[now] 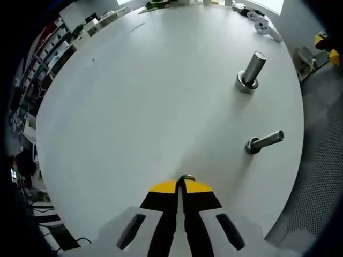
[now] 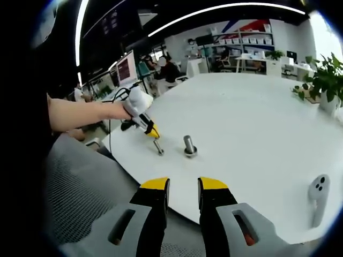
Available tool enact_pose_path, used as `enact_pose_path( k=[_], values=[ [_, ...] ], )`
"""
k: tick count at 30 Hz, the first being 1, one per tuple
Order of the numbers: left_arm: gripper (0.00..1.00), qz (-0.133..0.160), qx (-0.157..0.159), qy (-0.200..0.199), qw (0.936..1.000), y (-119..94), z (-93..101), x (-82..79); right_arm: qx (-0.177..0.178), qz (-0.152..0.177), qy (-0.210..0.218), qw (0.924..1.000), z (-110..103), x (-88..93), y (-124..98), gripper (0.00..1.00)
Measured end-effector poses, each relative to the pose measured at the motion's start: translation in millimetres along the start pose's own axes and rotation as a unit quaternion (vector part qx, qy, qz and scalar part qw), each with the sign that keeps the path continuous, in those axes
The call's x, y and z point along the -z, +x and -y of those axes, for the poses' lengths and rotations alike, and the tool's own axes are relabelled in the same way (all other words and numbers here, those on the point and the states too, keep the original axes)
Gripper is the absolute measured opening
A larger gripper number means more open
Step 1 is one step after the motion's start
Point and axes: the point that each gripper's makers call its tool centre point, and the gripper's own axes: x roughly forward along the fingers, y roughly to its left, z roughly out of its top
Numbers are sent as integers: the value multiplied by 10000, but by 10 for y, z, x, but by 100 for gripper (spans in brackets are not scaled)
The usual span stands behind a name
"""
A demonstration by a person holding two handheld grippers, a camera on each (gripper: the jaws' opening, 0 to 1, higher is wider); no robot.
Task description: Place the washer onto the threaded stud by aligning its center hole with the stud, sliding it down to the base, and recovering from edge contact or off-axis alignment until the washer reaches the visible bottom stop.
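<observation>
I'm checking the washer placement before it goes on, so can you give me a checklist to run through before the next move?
1. Washer held: ok. The left gripper has its jaws closed on the washer, whose edge peeks above the tips.
2. Target free: cannot tell. The upright stud has a ring at its base; another washer or the stop, unclear.
3. Second stud: ok, its shaft looks bare.
4. Alignment: not ok. The washer is well short of both studs, off axis.
5. Right gripper: ok, open and back from the table edge.
6. Path across the table: ok, nothing between washer and studs.
</observation>
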Motion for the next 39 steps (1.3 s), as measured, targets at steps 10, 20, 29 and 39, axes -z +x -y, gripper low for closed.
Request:
enact_pose_path(
  k=[10, 20, 29, 39],
  values=[
    [0, 280, 51, -336, 9990, -160, 43, -40, -34, -37, -34, 10000, -11, 3, 11, 23],
    [0, 529, 244, -610, 9964, -344, 228, -176, -38, -47, -72, 10000, -18, 0, 12, 23],
    [0, 760, 502, -990, 9909, -524, 373, -363, -9, -8, -94, 10000, -8, -15, 6, 23],
    [0, 823, 747, -1222, 9863, -650, 550, -489, -7, 20, -105, 9999, -13, -22, 3, 23]
  ],
)
